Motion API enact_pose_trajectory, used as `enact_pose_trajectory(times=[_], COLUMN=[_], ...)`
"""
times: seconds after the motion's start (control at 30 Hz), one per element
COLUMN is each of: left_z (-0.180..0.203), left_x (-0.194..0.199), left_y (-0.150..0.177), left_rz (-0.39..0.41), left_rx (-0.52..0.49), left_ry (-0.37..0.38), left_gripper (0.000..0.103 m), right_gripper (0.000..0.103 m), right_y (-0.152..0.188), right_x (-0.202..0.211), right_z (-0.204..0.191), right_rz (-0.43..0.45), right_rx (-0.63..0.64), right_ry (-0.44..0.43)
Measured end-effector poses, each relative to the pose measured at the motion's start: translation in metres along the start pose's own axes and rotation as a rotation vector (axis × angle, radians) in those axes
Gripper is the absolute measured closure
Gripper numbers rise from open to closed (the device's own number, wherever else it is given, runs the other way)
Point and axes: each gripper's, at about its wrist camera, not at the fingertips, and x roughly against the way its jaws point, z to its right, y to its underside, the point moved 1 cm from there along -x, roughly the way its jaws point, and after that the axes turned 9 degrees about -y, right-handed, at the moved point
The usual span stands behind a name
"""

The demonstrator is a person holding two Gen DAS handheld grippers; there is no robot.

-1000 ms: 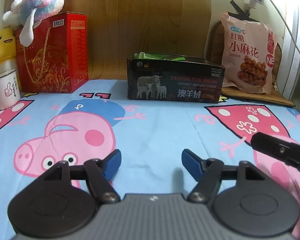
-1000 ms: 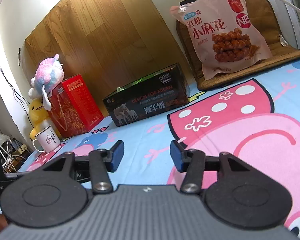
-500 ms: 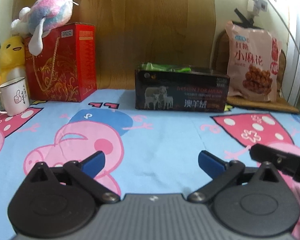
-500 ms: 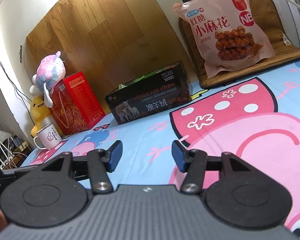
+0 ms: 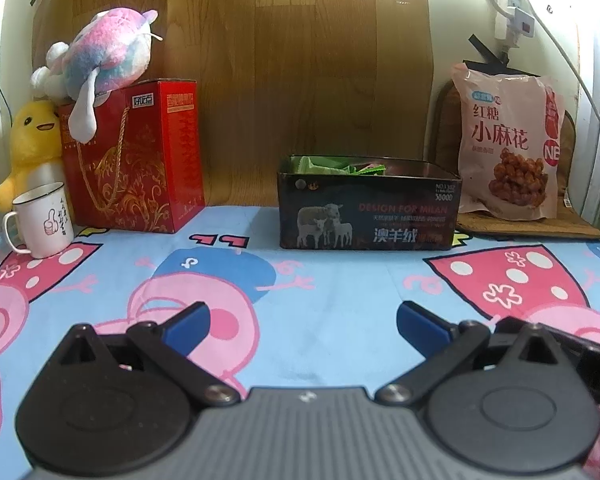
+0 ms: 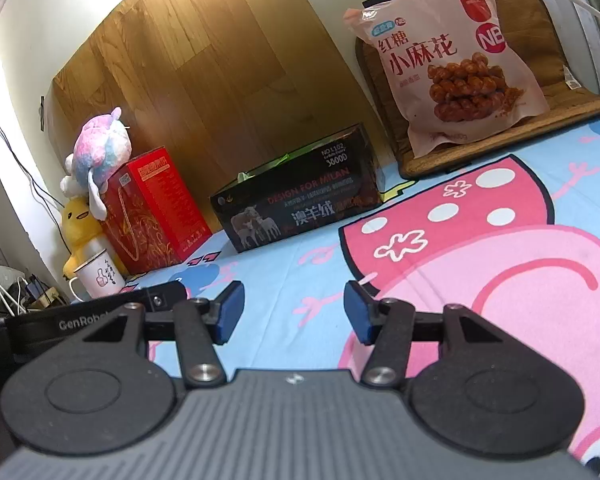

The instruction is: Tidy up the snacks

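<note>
Item 1, left gripper [image 5: 303, 322]: I have its jaws spread to their widest, having just been opening, with nothing between them, over the near part of the cartoon-pig sheet [image 5: 340, 292]

Item 2, right gripper [image 6: 294, 312]: jaws parted about halfway, empty, low over the sheet on the right

Item 3, snack bag [image 5: 508, 148]: far right, leaning upright on a brown mat [image 5: 532, 229], well apart from both grippers. Print reads 红糖 小麻花, with a round "NB" badge

Item 4, dark box [image 5: 366, 210]: far centre, open-topped, green packets [image 5: 324, 164] showing inside. Print reads "DESIGN FOR MILAN", 澳羊绒, "3800D", beside a picture of sheep

Item 5, red gift box [image 5: 140, 160]: far left, small white label too fine for me to read; plush toy [image 5: 100, 54] on top, yellow duck [image 5: 32, 144] beside it

Item 6, white mug [image 5: 42, 220]: far left, thumbs-up drawing; its script is illegible

Item 7, "GenRob…" lettering on the left gripper's body, seen from the right wrist view

Risks, as I judge them:
- the leaning bag may slump or slide if I pinch it near one corner
- its film is slick and could slip from the pads
- the bag looks tall for the box and may snag the rim or crush the packets
- the two grippers sit close and could knock each other
</note>
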Motion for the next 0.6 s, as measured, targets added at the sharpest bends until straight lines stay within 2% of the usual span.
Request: enact_pose_trajectory(times=[0.1,0.2,0.3,0.6], left_z=[-0.0022,-0.0043,-0.0037,0.0007], left_x=[0.003,0.0018,-0.0007,0.001], left_y=[-0.0001,-0.002,-0.0035,-0.0041], left_rz=[0.007,-0.019,-0.039,-0.021], left_rx=[0.019,0.044,0.04,0.012], left_ry=[0.023,0.05,0.041,0.044], left_gripper=[0.0,0.0,0.0,0.0], right_gripper=[0.039,0.039,0.039,0.038], right_y=[0.0002,0.0001,-0.0001,-0.0007], right_x=[0.0012,0.0015,0.0017,0.0015], right_z=[-0.0002,-0.0003,-0.0002,0.0007], right_rz=[0.009,0.011,0.014,0.013], right_rx=[0.001,0.0,-0.002,-0.001], right_ry=[0.0,0.001,0.001,0.0])
